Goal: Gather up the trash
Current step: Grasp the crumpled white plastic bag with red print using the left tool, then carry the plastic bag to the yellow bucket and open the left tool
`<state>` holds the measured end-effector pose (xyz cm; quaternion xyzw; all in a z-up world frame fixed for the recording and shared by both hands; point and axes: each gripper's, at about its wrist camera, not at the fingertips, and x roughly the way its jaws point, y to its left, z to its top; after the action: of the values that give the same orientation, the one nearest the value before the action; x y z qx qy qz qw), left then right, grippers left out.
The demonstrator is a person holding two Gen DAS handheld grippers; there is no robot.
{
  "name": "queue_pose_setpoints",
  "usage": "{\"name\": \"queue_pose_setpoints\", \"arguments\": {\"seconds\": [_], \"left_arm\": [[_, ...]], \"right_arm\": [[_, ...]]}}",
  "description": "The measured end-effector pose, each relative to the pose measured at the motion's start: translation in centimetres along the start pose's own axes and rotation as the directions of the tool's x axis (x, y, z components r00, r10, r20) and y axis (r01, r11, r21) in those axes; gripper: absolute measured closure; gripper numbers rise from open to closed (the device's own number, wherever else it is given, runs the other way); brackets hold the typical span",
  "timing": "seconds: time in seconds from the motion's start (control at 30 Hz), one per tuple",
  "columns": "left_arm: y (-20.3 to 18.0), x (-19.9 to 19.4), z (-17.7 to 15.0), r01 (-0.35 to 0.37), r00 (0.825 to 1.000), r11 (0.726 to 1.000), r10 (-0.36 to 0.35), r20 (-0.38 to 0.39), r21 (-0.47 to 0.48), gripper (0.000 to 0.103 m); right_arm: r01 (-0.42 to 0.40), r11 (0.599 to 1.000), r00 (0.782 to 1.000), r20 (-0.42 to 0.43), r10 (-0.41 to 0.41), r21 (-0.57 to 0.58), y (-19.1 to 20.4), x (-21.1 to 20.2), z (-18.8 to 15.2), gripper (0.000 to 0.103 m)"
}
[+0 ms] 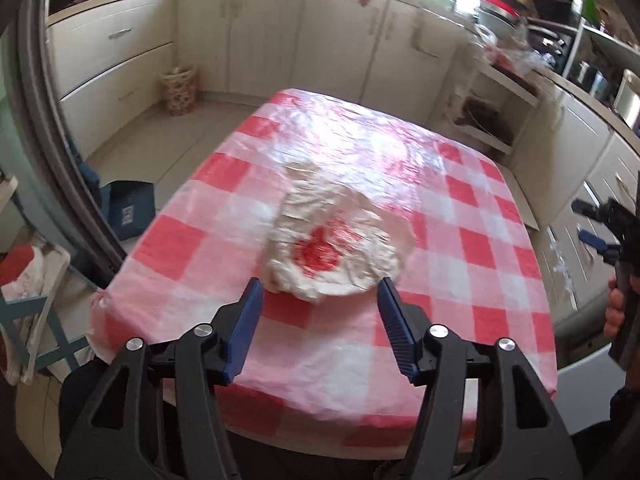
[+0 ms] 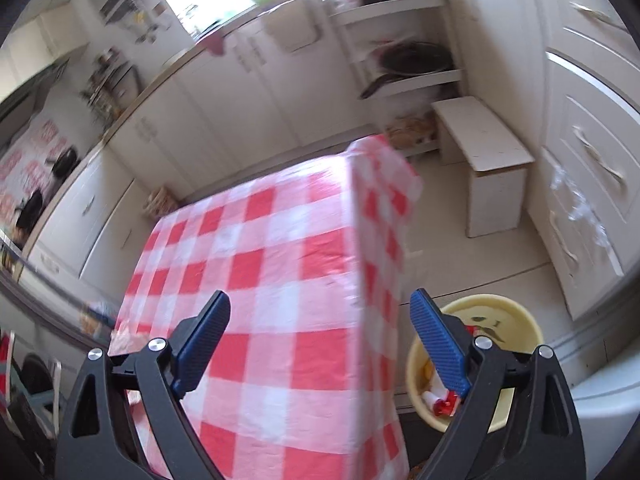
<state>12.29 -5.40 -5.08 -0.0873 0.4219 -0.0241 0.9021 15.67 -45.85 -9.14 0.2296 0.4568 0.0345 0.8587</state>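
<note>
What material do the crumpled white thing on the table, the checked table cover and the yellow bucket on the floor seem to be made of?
Crumpled white thing: probably thin plastic film or a bag; it is wrinkled and translucent, with red showing through.
Checked table cover: likely glossy plastic sheet; window glare and fine creases show on it.
Yellow bucket: looks like smooth moulded plastic, with an even matte rim.

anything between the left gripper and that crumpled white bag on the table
No. In the left wrist view only bare checked tablecloth lies between the open left gripper and the crumpled white plastic bag; its near edge sits just ahead of the jaws.
</note>
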Motion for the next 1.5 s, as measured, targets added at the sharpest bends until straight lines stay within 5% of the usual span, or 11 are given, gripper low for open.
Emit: {"name": "queue_pose_setpoints", "arguments": {"seconds": [0.13, 0.3, 0.37, 0.43, 0.8, 1.03, 1.23, 1.5], "left_arm": [[2.1, 2.6, 1.9, -0.008, 0.999, 1.000, 0.007, -0.037, -0.025, 0.027], [1.1, 6.5, 2.7, -0.025, 0.997, 1.000, 0.025, -0.069, 0.004, 0.028], [0.9, 7.4, 2.6, -0.004, 0.996, 1.000, 0.004, -0.084, 0.000, 0.045], [0.9, 8.1, 2.3, 0.027, 0.994, 1.000, -0.027, -0.108, -0.001, 0.084], [-1.5, 2.7, 1.7, 0.188, 0.982, 0.981, -0.187, -0.040, 0.045, 0.088], [-7.8, 1.3, -0.3, 0.271, 0.961, 0.952, -0.259, -0.098, 0.139, 0.088], [-15.5, 1.4, -1.9, 0.353, 0.933, 0.906, -0.322, -0.158, 0.235, 0.088], [-28.6, 4.7, -3.5, 0.423, 0.901, 0.835, -0.349, -0.257, 0.352, 0.088]], "right_arm": [[-0.026, 0.990, 0.997, -0.070, 0.017, -0.137, 5.1, 2.5, -1.4, 0.015], [-0.050, 0.973, 0.993, -0.115, 0.024, -0.227, 8.5, 4.1, -2.5, 0.015], [-0.056, 0.969, 0.992, -0.127, 0.026, -0.239, 9.1, 4.5, -2.7, 0.015], [-0.057, 0.967, 0.991, -0.134, 0.024, -0.247, 9.3, 4.6, -2.8, 0.015], [-0.071, 0.978, 0.994, -0.091, 0.054, -0.196, 8.2, 2.0, -1.6, 0.015], [-0.035, 0.999, 0.993, 0.111, 0.033, 0.014, 0.9, -5.3, 1.6, 0.014], [-0.018, 0.974, 0.976, 0.215, -0.033, 0.227, -6.5, -9.9, 1.8, 0.014], [-0.039, 0.953, 0.956, 0.290, -0.052, 0.301, -10.2, -13.2, 1.8, 0.014]]}}
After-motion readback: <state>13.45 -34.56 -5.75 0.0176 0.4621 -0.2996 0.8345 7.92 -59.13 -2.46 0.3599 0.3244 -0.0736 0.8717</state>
